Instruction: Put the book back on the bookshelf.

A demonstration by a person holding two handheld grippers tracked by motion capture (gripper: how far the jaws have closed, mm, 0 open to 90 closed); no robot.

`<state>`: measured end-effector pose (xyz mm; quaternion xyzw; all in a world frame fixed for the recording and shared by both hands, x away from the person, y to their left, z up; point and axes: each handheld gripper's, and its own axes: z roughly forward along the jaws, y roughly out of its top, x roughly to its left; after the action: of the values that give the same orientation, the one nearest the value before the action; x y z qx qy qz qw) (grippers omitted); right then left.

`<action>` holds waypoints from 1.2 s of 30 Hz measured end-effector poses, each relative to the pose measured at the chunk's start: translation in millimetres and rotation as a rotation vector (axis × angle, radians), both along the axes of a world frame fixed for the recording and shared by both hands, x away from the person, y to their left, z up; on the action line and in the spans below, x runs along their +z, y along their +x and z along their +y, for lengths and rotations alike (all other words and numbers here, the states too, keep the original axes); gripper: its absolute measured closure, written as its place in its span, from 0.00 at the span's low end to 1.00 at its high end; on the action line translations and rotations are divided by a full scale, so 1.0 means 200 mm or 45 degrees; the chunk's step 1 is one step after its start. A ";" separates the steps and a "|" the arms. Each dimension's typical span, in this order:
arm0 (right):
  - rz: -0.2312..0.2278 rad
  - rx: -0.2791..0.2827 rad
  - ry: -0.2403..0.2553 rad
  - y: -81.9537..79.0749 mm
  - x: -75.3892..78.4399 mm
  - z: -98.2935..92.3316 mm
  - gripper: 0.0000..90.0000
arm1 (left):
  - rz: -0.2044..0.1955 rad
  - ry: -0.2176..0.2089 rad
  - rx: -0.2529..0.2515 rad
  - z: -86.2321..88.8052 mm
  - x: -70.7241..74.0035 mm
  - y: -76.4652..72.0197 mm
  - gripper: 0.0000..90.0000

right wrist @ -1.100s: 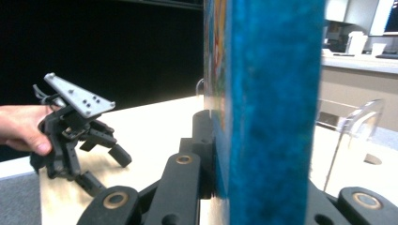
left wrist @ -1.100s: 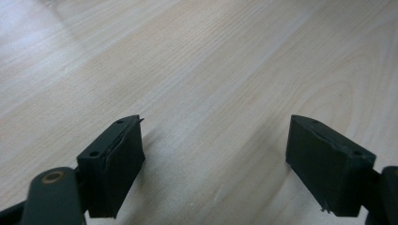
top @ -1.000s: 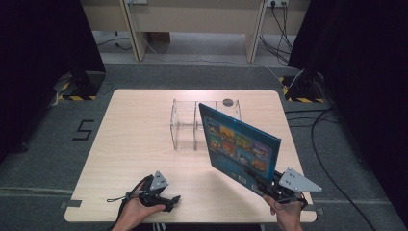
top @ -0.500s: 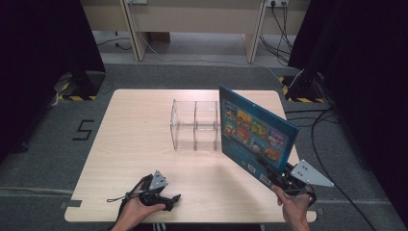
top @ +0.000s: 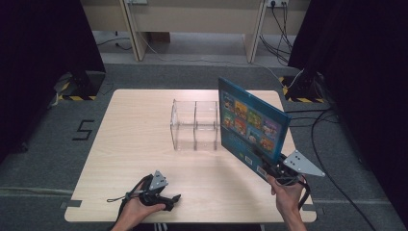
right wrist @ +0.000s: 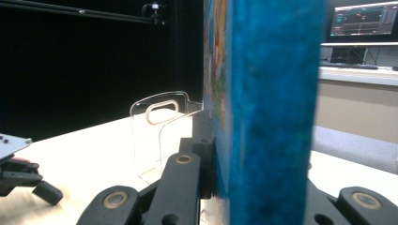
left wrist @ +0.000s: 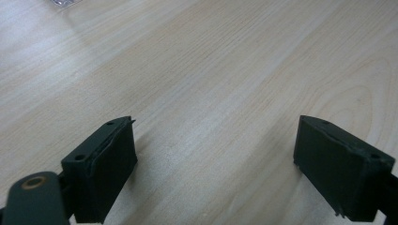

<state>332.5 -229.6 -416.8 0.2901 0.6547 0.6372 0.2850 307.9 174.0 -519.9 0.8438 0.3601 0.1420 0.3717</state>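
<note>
right gripper [top: 270,167] clenched on lower corner of blue picture book [top: 252,122], held upright off worktop [top: 134,144] beside clear divided organizer [top: 195,125]; left gripper [top: 168,199] released, resting near front edge

The book [right wrist: 267,108] looms blurred, hiding its right jaw and cut off above; cover pictures [top: 250,120] too small to tell.

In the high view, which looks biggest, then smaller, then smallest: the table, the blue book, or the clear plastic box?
1. Table, by far.
2. Blue book. It is held up nearer the camera, so it may look bigger than it is.
3. Clear plastic box, only slightly smaller-looking than the book.
</note>
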 end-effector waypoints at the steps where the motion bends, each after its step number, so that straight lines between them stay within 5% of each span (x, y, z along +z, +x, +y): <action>1: 0.006 -0.017 -0.010 0.01 0.00 0.01 0.92 | 0.000 0.005 -0.004 0.00 0.00 0.00 0.13; 16: 0.061 -0.125 -0.031 0.15 -0.02 0.12 0.92 | -0.004 0.002 -0.004 0.00 0.00 0.00 0.13; 36: 0.036 -0.289 -0.031 0.34 -0.08 0.28 0.92 | -0.008 -0.003 -0.003 0.00 0.00 0.00 0.13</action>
<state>400.8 -174.5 -433.1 0.3678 0.6292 0.5888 0.3495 307.6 173.6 -520.4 0.8434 0.3581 0.1437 0.3738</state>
